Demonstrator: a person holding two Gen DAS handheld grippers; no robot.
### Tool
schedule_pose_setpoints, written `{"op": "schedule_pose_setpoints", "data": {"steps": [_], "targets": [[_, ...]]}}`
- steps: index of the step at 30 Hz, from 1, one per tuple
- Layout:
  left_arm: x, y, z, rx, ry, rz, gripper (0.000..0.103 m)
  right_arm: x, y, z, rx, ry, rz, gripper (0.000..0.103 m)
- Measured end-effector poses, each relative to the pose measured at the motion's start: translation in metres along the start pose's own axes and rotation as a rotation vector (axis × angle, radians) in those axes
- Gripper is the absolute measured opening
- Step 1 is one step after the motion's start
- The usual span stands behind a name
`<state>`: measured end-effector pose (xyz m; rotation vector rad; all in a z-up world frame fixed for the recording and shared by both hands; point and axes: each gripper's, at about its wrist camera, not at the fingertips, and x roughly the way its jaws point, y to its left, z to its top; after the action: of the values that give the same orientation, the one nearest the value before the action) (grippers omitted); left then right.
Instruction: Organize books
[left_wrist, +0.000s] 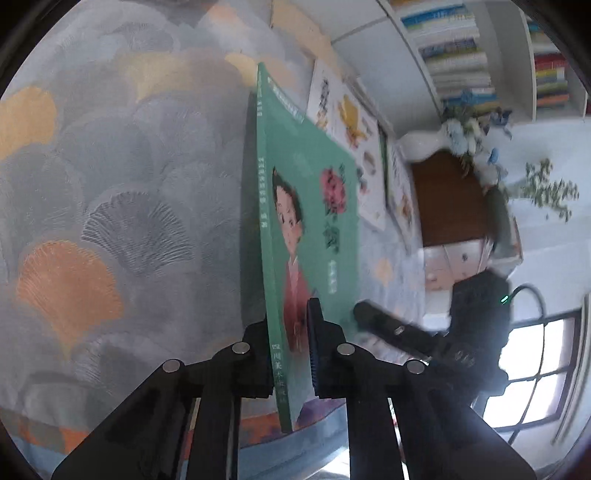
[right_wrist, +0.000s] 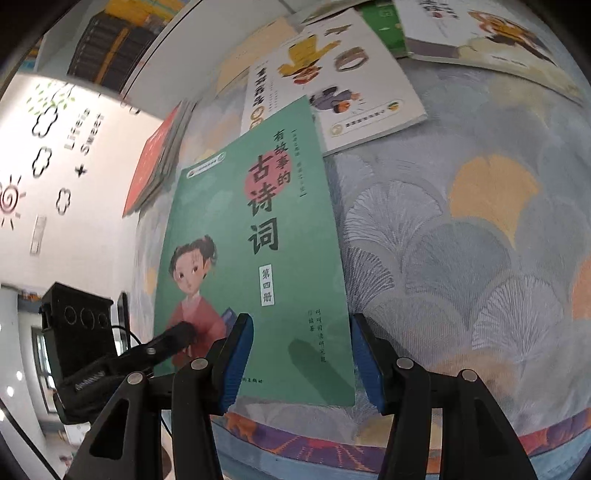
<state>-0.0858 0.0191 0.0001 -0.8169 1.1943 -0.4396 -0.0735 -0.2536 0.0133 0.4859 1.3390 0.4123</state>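
Note:
A green book (left_wrist: 306, 206) with a girl on its cover is clamped at its spine edge by my left gripper (left_wrist: 288, 347), which is shut on it. In the right wrist view the same green book (right_wrist: 255, 236) lies over the patterned cloth, with the left gripper's finger (right_wrist: 173, 338) on its lower left corner. My right gripper (right_wrist: 301, 362) is open, its blue pads on either side of the book's lower edge, apart from it. The right gripper (left_wrist: 391, 325) also shows in the left wrist view beside the book.
A white book (right_wrist: 343, 92) with cartoon figures lies beyond the green one, with another white book (right_wrist: 491, 40) and a green one (right_wrist: 380, 22) farther back. A red-covered stack (right_wrist: 155, 162) lies at the left. A bookshelf (left_wrist: 458, 55) stands behind. The surface is a fan-patterned cloth (right_wrist: 461, 240).

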Motion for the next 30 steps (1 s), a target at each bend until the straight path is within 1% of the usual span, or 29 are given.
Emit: {"op": "schedule_pose_setpoints", "data": {"steps": [2,4,6,7,9,10,11,12,13,14,15,16,17,18,19,20,21,22,23,24,25,26,29,30], "targets": [[-0.007,-0.003,0.006,-0.059,-0.022,-0.074,0.010,0.002,-0.001,0.003,-0.003,0.017,0.025,0.054],[-0.014,-0.007,0.011,-0.130,-0.043,-0.177,0.010,0.000,-0.010,0.006,0.027,0.042,0.083,0.054],[-0.015,-0.012,0.017,-0.203,-0.056,-0.251,0.010,0.001,-0.025,0.010,0.087,0.078,0.179,0.061],[-0.014,-0.011,0.019,-0.236,-0.057,-0.288,0.010,0.000,-0.035,0.012,0.134,0.087,0.242,0.062],[-0.011,-0.010,0.020,-0.289,-0.058,-0.336,0.010,0.000,-0.050,0.018,0.203,0.100,0.341,0.062],[-0.010,-0.008,0.020,-0.315,-0.057,-0.356,0.010,0.001,-0.057,0.021,0.240,0.106,0.407,0.062],[-0.007,-0.008,0.020,-0.340,-0.058,-0.366,0.010,0.002,-0.062,0.024,0.264,0.109,0.450,0.062],[-0.005,-0.008,0.019,-0.353,-0.060,-0.366,0.010,0.004,-0.066,0.027,0.294,0.116,0.512,0.062],[-0.003,-0.009,0.018,-0.357,-0.062,-0.349,0.010,0.005,-0.068,0.028,0.309,0.123,0.550,0.060],[-0.002,-0.011,0.019,-0.340,-0.067,-0.310,0.010,0.006,-0.069,0.030,0.320,0.125,0.588,0.049],[-0.002,-0.014,0.019,-0.314,-0.073,-0.262,0.010,0.006,-0.068,0.032,0.319,0.123,0.612,0.043],[-0.003,-0.020,0.019,-0.275,-0.079,-0.188,0.008,0.005,-0.064,0.036,0.297,0.122,0.607,0.034],[-0.005,-0.029,0.020,-0.214,-0.086,-0.100,0.008,0.000,-0.059,0.036,0.259,0.115,0.577,0.031],[-0.008,-0.036,0.021,-0.162,-0.093,-0.041,0.008,-0.007,-0.051,0.039,0.200,0.100,0.520,0.030],[-0.011,-0.045,0.020,-0.099,-0.105,0.022,0.008,-0.015,-0.035,0.041,0.094,0.079,0.433,0.029],[-0.014,-0.056,0.021,-0.038,-0.119,0.078,0.008,-0.021,-0.020,0.041,-0.001,0.064,0.366,0.029],[-0.017,-0.061,0.022,-0.009,-0.127,0.101,0.008,-0.024,-0.005,0.041,-0.078,0.056,0.317,0.029],[-0.021,-0.065,0.023,0.013,-0.137,0.113,0.008,-0.030,0.014,0.039,-0.181,0.042,0.256,0.029],[-0.027,-0.066,0.026,0.019,-0.150,0.109,0.009,-0.035,0.027,0.037,-0.243,0.030,0.222,0.029],[-0.033,-0.059,0.026,0.013,-0.155,0.094,0.010,-0.038,0.040,0.036,-0.295,0.022,0.195,0.029],[-0.041,-0.055,0.028,0.004,-0.160,0.070,0.012,-0.043,0.051,0.035,-0.332,0.007,0.187,0.029],[-0.047,-0.053,0.030,0.004,-0.170,0.054,0.012,-0.048,0.058,0.036,-0.345,-0.003,0.197,0.029],[-0.070,-0.054,0.032,0.039,-0.217,0.044,0.012,-0.059,0.079,0.042,-0.360,-0.038,0.217,0.029],[-0.080,-0.055,0.033,0.050,-0.234,0.049,0.012,-0.062,0.090,0.043,-0.382,-0.054,0.209,0.029]]}}
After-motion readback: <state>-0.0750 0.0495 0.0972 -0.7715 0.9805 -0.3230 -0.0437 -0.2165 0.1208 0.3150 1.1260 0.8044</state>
